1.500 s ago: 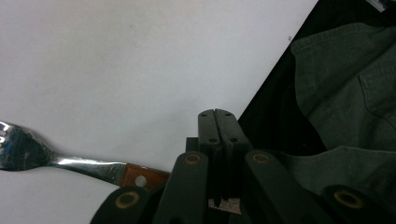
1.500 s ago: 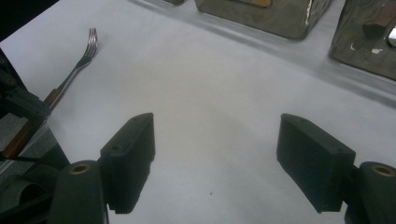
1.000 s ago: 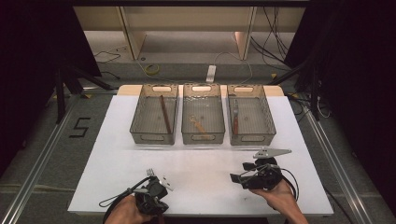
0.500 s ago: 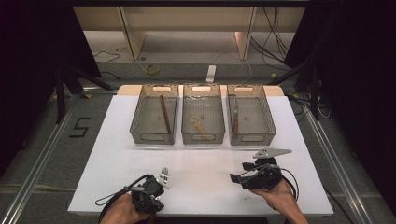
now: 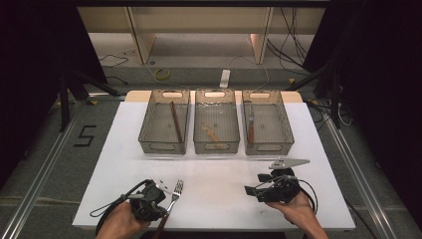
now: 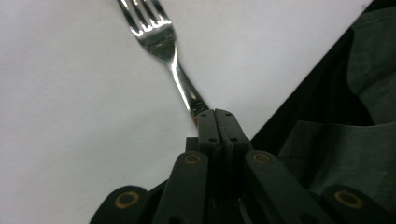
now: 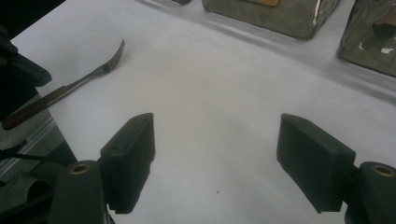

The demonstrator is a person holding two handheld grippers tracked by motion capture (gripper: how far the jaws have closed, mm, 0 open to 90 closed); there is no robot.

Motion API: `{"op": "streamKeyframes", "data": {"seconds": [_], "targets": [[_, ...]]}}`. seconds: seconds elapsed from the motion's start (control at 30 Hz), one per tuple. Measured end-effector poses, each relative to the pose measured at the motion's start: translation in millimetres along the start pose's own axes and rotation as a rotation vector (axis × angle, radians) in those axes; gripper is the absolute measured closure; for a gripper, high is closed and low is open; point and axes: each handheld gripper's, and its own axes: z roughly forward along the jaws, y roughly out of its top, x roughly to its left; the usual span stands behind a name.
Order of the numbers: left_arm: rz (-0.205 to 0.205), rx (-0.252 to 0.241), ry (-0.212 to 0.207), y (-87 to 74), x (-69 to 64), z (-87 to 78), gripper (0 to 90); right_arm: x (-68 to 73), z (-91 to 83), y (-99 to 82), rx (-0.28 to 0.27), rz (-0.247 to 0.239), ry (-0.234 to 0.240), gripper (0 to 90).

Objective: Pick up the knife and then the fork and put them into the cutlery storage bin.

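Note:
A steel fork (image 5: 175, 192) with a brown handle lies slanted near the table's front edge, its tines pointing away from me. My left gripper (image 5: 166, 208) is shut on its neck; in the left gripper view the closed jaws (image 6: 217, 116) clamp the fork (image 6: 161, 42) just below its shiny stem, over the white table. The right gripper view shows the fork (image 7: 100, 70) far off to the left. My right gripper (image 5: 254, 183) rests at the front right and points left. It is open, with bare table between the pads (image 7: 133, 149) of my right gripper (image 7: 217, 123).
Three mesh baskets stand in a row at the back: the left basket (image 5: 149, 139) holds a long brown stick, the middle basket (image 5: 199, 144) a pale wooden utensil, the right basket (image 5: 286, 139) a brown-handled tool. The white table (image 5: 219, 174) ends just behind both hands.
My left hand has drawn back toward the front edge and the fork it holds has swung to the right. The right gripper has kept still.

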Motion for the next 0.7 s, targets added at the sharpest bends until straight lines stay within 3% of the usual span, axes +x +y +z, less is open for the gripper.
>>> {"op": "streamKeyframes", "data": {"seconds": [0.07, 0.27, 0.43, 0.57, 0.7], "targets": [[-0.013, 0.01, 0.009, -1.0, -1.7, 1.4, 86.2, -0.2, -0.3, 0.0, -0.003, -0.001, 0.002, 28.7], [-0.094, 0.079, 0.052, -4.5, -3.4, 7.3, 55.8, -0.5, -0.2, 0.2, -0.003, 0.0, 0.001, 28.7], [-0.097, 0.096, 0.064, -3.6, -10.7, 10.4, 43.8, -0.2, 0.1, 0.3, -0.003, -0.001, 0.002, 28.7], [-0.072, 0.152, 0.067, -3.5, -15.1, 19.4, 44.1, -0.2, -0.1, 0.4, -0.004, -0.001, 0.004, 28.7], [-0.058, 0.168, 0.08, -4.7, -16.1, 22.3, 51.5, -0.1, -0.4, 0.6, -0.004, -0.002, 0.004, 28.8]]}}
